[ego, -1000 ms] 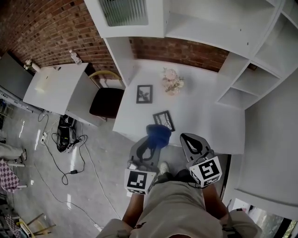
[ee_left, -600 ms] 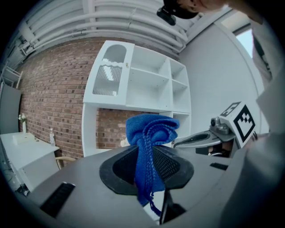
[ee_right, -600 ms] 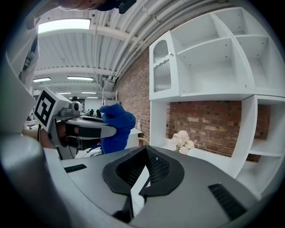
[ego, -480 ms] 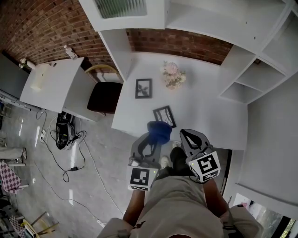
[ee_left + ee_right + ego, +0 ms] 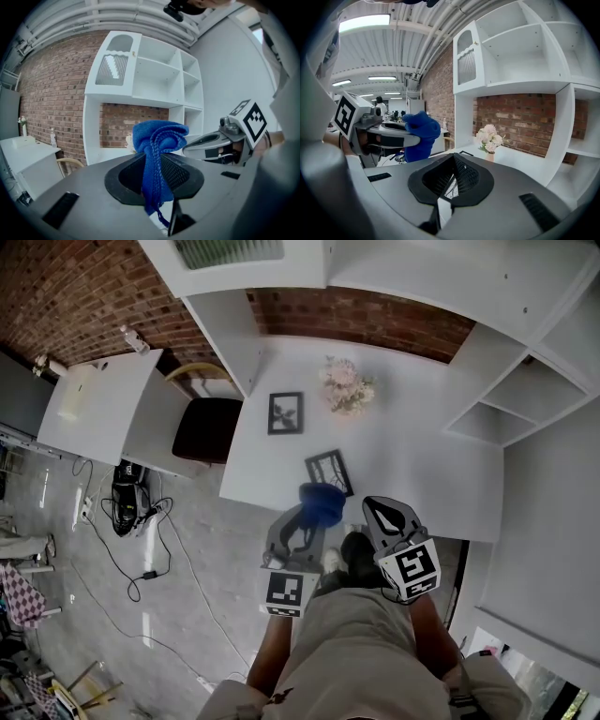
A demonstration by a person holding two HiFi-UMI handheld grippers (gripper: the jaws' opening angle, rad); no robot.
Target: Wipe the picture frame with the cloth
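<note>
Stepping closer, we bring the cloth (image 5: 322, 503), clenched in the left hand-held gripper (image 5: 157, 164), near the frame (image 5: 328, 471); the right hand-held gripper (image 5: 452, 161) is clenched, empty.

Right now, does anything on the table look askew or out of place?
Only the near frame, turned at an angle to the table edge; the far frame sits roughly square. The flowers stand upright, and nothing looks spilled or broken.

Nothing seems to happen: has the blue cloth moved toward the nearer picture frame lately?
No. The blue cloth, in the left gripper, sits just short of the nearer picture frame as before; only the view shifted.
</note>
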